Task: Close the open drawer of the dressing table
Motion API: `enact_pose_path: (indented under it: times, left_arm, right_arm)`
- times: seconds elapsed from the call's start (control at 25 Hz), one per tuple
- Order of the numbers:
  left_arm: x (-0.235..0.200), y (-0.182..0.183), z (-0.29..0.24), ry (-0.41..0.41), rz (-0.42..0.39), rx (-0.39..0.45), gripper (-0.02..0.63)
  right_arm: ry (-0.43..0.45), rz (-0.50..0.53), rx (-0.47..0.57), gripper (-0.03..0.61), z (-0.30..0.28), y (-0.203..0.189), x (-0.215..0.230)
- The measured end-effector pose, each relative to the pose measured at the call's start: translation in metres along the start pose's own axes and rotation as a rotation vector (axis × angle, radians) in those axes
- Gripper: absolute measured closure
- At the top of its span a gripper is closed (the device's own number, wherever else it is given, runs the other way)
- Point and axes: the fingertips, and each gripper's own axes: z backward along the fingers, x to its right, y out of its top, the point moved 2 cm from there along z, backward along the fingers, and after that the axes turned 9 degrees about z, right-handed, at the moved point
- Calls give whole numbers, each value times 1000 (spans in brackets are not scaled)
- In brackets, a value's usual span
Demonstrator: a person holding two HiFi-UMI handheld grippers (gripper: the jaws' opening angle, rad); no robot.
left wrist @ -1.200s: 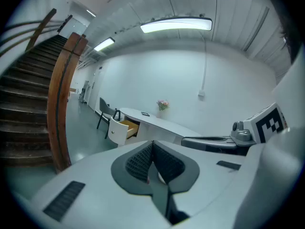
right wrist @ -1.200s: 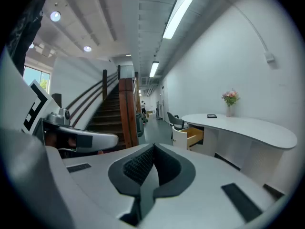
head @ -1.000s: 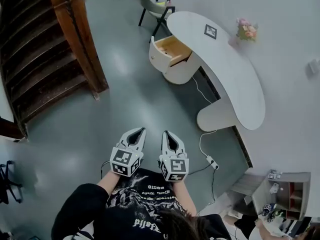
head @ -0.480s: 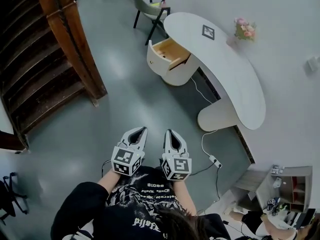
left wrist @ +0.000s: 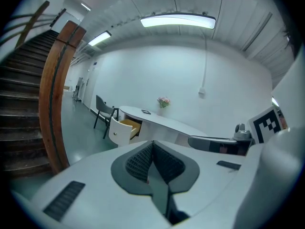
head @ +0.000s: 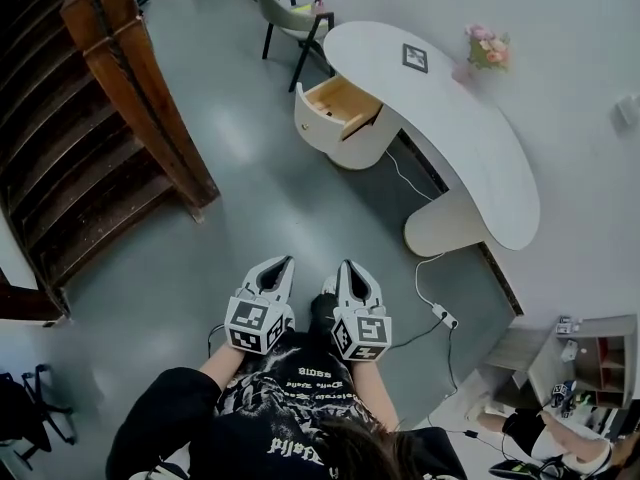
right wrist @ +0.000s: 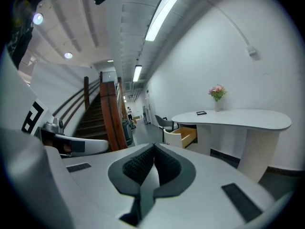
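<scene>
A white curved dressing table (head: 470,138) stands against the wall at the upper right of the head view. Its drawer (head: 338,105) is pulled out at the left end and shows a wooden inside; it also appears as the drawer (left wrist: 125,128) and the drawer (right wrist: 184,136) in the gripper views. My left gripper (head: 284,265) and right gripper (head: 345,268) are held side by side near my body, far from the table. Both are shut with nothing between the jaws. The left gripper (left wrist: 152,144) and the right gripper (right wrist: 153,148) point toward the table.
A wooden staircase with a brown banister (head: 140,88) fills the left side. A chair (head: 285,18) stands beyond the drawer. A flower vase (head: 482,50) and a small dark square (head: 416,58) sit on the tabletop. A cable and power strip (head: 443,317) lie on the floor.
Both grippers and I have shifted slightly forward and to the right across the floor. The right gripper has rolled a little. Jaws stay shut and the drawer stays pulled out.
</scene>
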Motion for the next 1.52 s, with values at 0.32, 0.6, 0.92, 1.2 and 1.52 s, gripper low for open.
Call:
enact_pose_path:
  times: [0.32, 0.6, 0.92, 1.2, 1.52]
  left_arm:
    - [-9, 5, -31, 40, 7, -2, 589]
    - [-27, 23, -77, 123, 28, 1, 589]
    - [-48, 49, -149, 178, 43, -8, 589]
    - [-51, 77, -215, 214, 33, -16, 589]
    - [-47, 97, -278, 245, 48, 4, 589]
  right_arm:
    - [28, 21, -15, 552, -35, 2, 31]
    - [98, 57, -53, 552, -91, 8, 62]
    - [153, 54, -80, 552, -169, 21, 102]
    - [206, 51, -84, 552, -224, 38, 144]
    - [258, 77, -70, 552, -272, 57, 194]
